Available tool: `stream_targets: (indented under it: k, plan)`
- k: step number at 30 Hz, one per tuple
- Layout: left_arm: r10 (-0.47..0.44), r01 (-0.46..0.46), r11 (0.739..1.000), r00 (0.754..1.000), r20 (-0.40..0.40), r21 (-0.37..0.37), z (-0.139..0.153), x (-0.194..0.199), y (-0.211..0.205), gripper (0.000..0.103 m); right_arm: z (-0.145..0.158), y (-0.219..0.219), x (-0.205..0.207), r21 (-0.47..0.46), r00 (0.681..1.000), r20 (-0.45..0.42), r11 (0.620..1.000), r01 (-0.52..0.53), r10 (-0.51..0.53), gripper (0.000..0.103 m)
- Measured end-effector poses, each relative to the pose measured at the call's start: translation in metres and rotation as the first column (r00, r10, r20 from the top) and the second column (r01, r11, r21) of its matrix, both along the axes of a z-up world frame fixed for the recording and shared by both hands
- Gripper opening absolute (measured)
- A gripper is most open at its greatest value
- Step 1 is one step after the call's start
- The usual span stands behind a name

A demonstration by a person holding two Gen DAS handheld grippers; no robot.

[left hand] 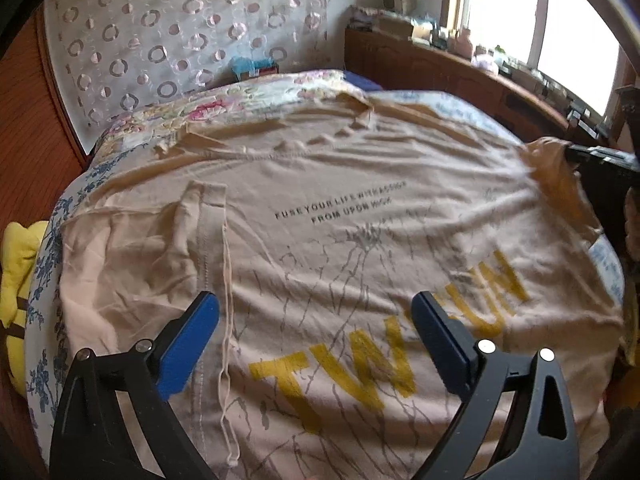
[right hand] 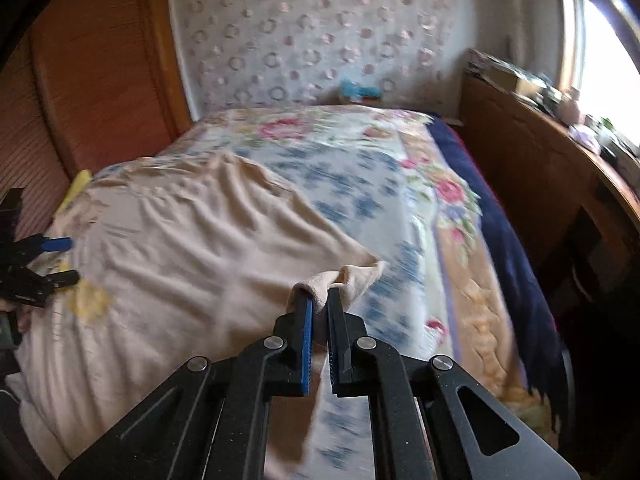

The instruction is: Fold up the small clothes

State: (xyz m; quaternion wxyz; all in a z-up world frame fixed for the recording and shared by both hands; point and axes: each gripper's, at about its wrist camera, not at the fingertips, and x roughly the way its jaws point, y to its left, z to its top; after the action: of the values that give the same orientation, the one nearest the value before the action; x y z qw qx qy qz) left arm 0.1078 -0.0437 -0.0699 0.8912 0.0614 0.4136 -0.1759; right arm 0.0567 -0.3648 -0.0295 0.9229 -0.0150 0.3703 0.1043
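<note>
A bed fills most of both views, covered by a floral blanket with blue and pink flowers and a dark blue border along its right side. Behind it hangs a pale curtain patterned with rings, and a wooden cabinet runs along the right under a bright window, its top crowded with small items too blurred to name.

A beige shirt lies spread across the blanket, wrinkled, taking up most of the left wrist view. It carries small dark lettering near its middle, thin grey line drawings and large yellow letters closer to the camera. One sleeve is folded in over the body at the left, with a loose thread trailing along its seam.

A yellow soft toy sits at the bed's left edge, partly hidden.

The left gripper hovers just above the near part of the shirt with its blue-padded fingers wide apart and nothing between them; in the right wrist view it appears at the far left edge, also spread.

The right gripper has its fingers drawn together, pinching a bunched corner of the shirt that drapes over the fingertips, at the shirt's right edge. The cloth there is raised off the blanket. This view is motion-blurred.
</note>
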Motion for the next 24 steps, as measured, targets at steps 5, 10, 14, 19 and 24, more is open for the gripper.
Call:
stream_targets:
  k: [5,10,14,19,24]
  plan:
    - [0.016,-0.014,0.999,0.999,0.039,-0.043,0.015,-0.008,0.014,0.098,0.006,0.045,0.013,0.015,0.994,0.011,0.994,-0.106,0.106,0.006]
    - [0.021,-0.016,0.997,0.998,0.063,-0.075,0.028,-0.009,0.025,0.098,0.001,0.082,0.034,0.007,0.984,0.001,0.984,-0.179,0.179,0.006]
    - [-0.002,0.008,0.997,0.996,0.085,-0.072,0.034,-0.009,0.030,0.098,-0.005,0.095,0.051,0.015,0.982,-0.015,0.982,-0.188,0.188,0.007]
    - [-0.031,0.039,0.997,0.994,0.109,-0.071,0.040,-0.009,0.035,0.098,-0.007,0.095,0.070,-0.001,0.986,-0.057,0.988,-0.156,0.156,0.036]
    - [-0.064,0.071,0.996,0.992,0.113,-0.057,0.038,-0.007,0.040,0.098,0.001,0.094,0.073,-0.011,0.996,-0.064,0.998,-0.068,0.067,0.041]
